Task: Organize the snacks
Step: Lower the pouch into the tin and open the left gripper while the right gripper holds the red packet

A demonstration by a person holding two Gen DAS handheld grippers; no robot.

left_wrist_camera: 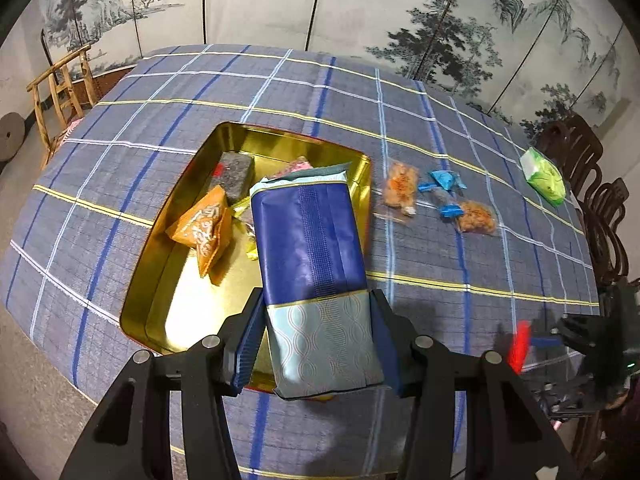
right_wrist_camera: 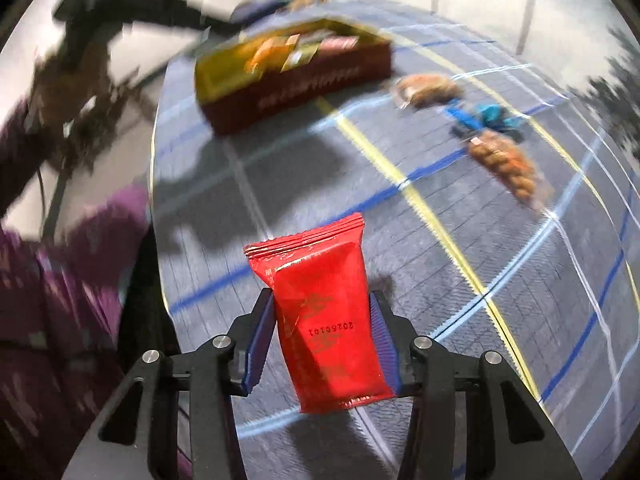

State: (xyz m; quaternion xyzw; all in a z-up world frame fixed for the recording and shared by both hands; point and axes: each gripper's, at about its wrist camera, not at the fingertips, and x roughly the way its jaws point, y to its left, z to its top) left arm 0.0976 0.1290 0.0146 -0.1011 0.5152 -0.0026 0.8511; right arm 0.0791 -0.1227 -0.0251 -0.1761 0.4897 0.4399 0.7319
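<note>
Left tongs are clamped on a blue-and-teal packet held over the gold tin on the checked surface, while a red sachet is gripped by the right tongs above that surface.

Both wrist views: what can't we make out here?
- Tin contents, left wrist view: the blue packet in the left gripper covers the tin's right side and near rim.
- Lettering on the tin wall, right wrist view: motion blur, unreadable.
- Loose snack bags, right wrist view: smeared, contents unclear.
- Red packet in the right gripper: print faint, brand unreadable.
- Right gripper, left wrist view: blurred at the edge.
</note>
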